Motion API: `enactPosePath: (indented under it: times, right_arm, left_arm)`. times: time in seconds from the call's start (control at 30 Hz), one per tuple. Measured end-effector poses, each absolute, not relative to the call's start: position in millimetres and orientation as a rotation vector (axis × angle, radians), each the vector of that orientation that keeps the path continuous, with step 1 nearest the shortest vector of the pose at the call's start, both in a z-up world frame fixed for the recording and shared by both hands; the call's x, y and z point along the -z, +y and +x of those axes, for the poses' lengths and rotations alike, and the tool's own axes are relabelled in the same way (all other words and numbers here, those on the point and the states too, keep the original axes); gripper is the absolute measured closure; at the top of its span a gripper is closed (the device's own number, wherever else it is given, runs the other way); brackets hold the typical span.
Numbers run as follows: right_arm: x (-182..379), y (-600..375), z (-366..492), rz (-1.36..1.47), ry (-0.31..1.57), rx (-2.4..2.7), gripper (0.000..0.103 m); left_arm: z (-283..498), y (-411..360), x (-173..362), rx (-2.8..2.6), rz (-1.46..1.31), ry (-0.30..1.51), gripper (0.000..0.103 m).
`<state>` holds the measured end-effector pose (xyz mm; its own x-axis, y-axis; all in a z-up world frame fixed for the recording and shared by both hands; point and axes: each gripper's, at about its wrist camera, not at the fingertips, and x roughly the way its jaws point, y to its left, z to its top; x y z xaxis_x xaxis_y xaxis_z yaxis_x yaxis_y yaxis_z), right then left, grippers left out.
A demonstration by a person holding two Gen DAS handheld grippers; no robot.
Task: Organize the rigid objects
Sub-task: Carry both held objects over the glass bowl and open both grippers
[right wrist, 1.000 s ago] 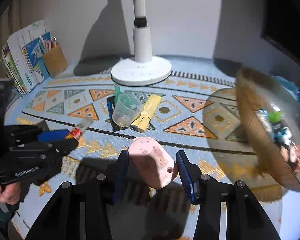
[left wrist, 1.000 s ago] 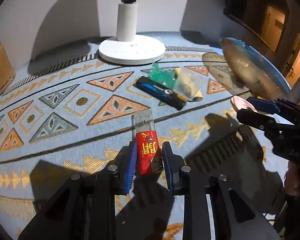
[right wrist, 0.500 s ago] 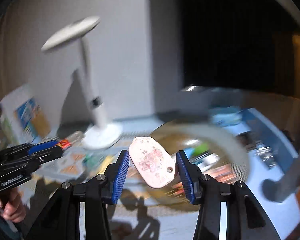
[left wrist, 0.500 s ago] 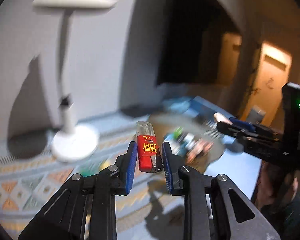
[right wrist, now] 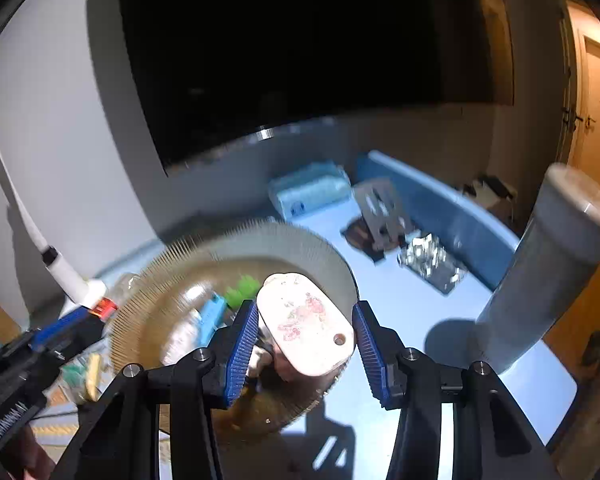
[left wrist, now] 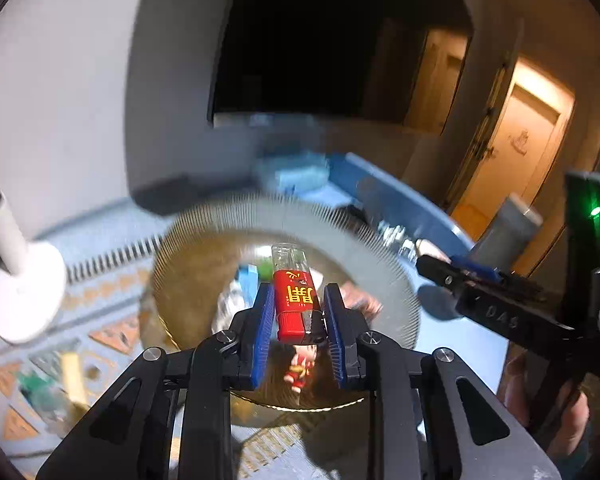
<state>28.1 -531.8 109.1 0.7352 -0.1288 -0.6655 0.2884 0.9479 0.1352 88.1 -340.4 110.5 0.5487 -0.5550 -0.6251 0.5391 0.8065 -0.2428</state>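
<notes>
The left gripper (left wrist: 296,312) is clamped on a red lighter (left wrist: 296,300) at mid-frame, pads squeezing its lower body, the clear end poking forward over the woven basket (left wrist: 384,264). The right gripper (right wrist: 305,334) pinches a pink oval tag (right wrist: 306,322) by its edges, likewise above the basket (right wrist: 148,308). Both look light, stiff and slick, so I'd grip flat sides squarely. Small items already lie inside.

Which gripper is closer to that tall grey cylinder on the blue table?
Right. The right gripper, holding the pink tag, is beside the grey cylinder; the left gripper, holding the lighter, is across the woven basket.
</notes>
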Motion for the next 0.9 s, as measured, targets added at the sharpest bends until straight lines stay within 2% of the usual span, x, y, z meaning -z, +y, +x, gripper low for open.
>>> enactPosePath:
  times: [0.23, 0.3, 0.33, 0.37, 0.4, 0.67, 0.9]
  right_arm:
    - [-82, -540, 46, 0.209, 0.779, 0.265, 0.055]
    - [-78, -543, 51, 0.214, 0.790, 0.261, 0.055]
    - [-75, -544, 54, 0.216, 0.791, 0.261, 0.055]
    - [-73, -545, 56, 0.217, 0.796, 0.264, 0.049]
    - [-71, -547, 58, 0.225, 0.804, 0.267, 0.037]
    - [-93, -544, 29, 0.279, 0.709, 0.242, 0.036]
    - [-119, -504, 18, 0.264, 0.673, 0.139, 0.035]
  left_arm:
    - [97, -359, -84, 0.642, -0.021, 0.808, 0.081]
    - [98, -361, -84, 0.637, -0.029, 0.809, 0.078]
    - [100, -359, -85, 0.640, -0.047, 0.812, 0.071]
    - [100, -356, -86, 0.642, -0.066, 0.819, 0.053]
    - [100, -350, -89, 0.637, -0.094, 0.810, 0.041]
    - [77, -286, -136, 0.577, -0.163, 0.668, 0.039]
    - [45, -208, -183, 0.482, -0.194, 0.542, 0.039]
